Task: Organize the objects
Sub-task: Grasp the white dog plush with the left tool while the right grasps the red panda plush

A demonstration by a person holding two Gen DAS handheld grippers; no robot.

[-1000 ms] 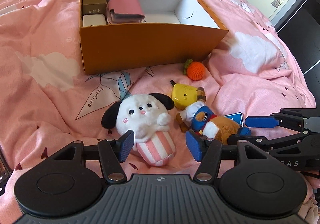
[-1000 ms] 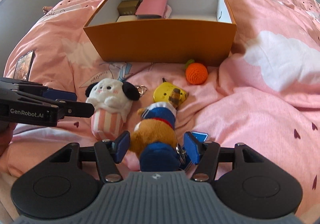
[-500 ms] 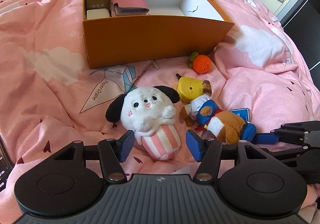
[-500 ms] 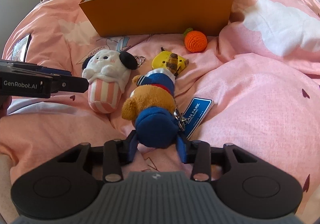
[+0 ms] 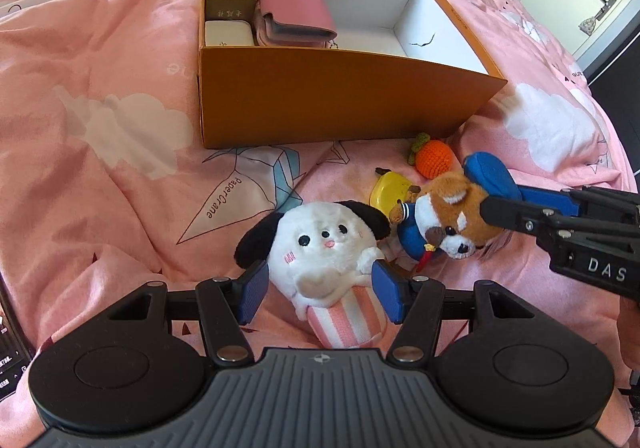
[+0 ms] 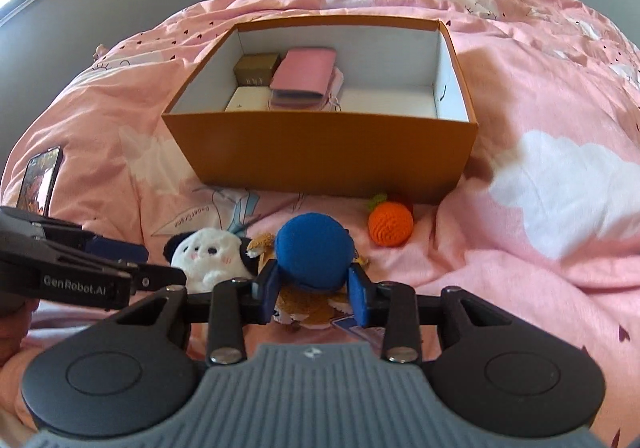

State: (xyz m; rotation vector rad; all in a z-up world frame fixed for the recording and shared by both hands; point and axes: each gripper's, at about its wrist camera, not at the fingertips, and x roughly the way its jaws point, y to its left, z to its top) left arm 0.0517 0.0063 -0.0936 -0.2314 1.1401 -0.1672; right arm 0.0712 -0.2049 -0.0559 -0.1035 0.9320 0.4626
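The box [image 6: 320,152] lies straight ahead of the right hand-held gripper [image 6: 316,290] and past the bed's [image 6: 520,288] folds, its long side across the approach. That gripper's jaws have just been closing and are clamped on the bear's [image 5: 452,216] blue hat. The left hand-held gripper [image 5: 320,298] stands wide apart astride the dog [image 5: 324,248] (pads not pressing it).

Orange box [image 5: 340,104]; pink cloud-print bedspread [image 5: 100,88]
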